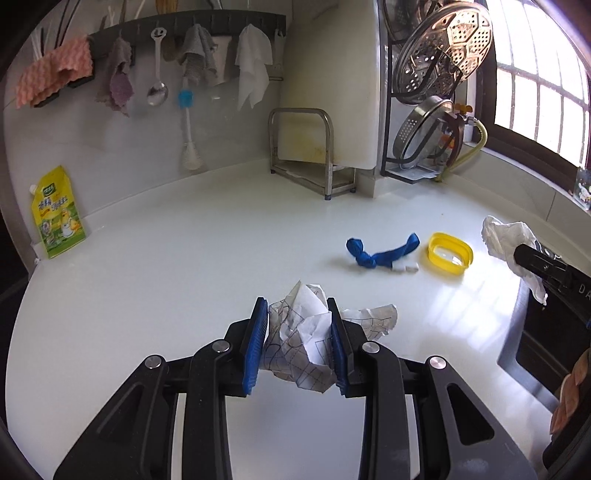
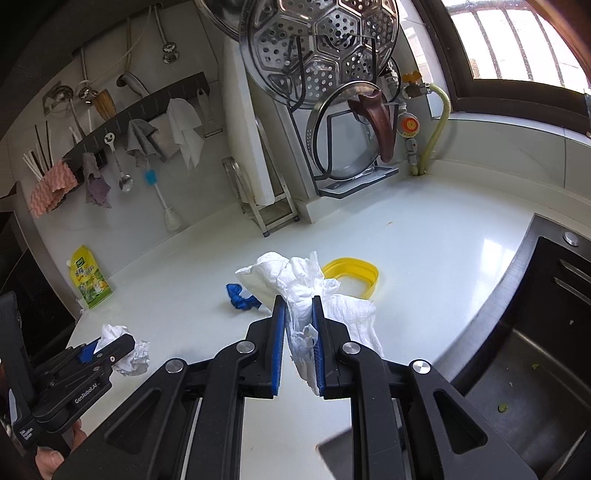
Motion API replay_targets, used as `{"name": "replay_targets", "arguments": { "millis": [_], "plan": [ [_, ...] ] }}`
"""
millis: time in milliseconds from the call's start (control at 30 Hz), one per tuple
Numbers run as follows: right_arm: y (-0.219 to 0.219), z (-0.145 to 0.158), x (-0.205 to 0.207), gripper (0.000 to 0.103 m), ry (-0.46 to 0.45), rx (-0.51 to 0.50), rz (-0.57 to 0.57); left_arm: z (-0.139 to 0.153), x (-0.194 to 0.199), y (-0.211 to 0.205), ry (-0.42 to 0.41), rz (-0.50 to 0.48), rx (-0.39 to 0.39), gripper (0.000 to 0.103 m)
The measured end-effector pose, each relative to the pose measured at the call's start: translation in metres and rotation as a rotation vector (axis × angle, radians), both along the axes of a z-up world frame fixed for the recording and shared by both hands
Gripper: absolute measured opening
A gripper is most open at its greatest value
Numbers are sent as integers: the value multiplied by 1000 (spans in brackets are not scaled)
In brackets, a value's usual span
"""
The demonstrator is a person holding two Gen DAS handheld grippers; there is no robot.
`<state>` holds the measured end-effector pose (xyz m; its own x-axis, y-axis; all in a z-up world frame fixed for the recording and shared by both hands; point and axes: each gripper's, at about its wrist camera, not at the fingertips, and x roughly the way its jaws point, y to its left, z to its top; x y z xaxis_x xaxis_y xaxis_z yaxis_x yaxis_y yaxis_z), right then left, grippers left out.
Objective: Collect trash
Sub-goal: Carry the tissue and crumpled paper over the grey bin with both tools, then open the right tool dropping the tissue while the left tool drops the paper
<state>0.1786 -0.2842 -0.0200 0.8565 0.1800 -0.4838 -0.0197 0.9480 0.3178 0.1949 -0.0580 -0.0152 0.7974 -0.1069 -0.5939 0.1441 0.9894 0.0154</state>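
Note:
My left gripper [image 1: 297,308] is shut on a crumpled sheet of printed paper [image 1: 306,339], held just above the white counter [image 1: 166,280]. My right gripper [image 2: 298,302] is shut on a wad of white tissue [image 2: 295,280], held above the counter. In the left wrist view the tissue [image 1: 508,236] and the right gripper [image 1: 535,258] show at the right edge. In the right wrist view the left gripper [image 2: 107,345] and its paper [image 2: 135,356] show at lower left. A knotted blue rag [image 1: 376,253] and a yellow plastic lid [image 1: 450,253] lie on the counter between them.
A steel sink [image 2: 535,350] is at the right. A yellow-green refill pouch [image 1: 55,212] leans on the back wall. A cutting-board rack [image 1: 306,155] and a pot-lid rack [image 1: 432,110] stand at the back. Cloths and utensils hang on a wall rail [image 1: 177,33].

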Motion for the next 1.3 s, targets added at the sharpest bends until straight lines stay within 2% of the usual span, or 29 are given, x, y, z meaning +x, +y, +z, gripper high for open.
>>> {"name": "replay_targets", "arguments": {
  "millis": [133, 300, 667, 1000, 1300],
  "plan": [
    [17, 1, -50, 14, -6, -19, -2, 5, -43, 21, 1, 8, -21, 31],
    [38, -3, -116, 14, 3, 15, -1, 6, -87, 31, 19, 0, -42, 31],
    [75, -42, -215, 14, 118, -8, 31, -19, -172, 30, 85, -51, -27, 31],
    [97, -61, -256, 14, 159, -3, 68, -36, -223, 17, 102, -106, 17, 31],
    [106, -79, -267, 14, 211, -6, 92, -58, -231, 13, 172, -133, 16, 32]
  ]
}}
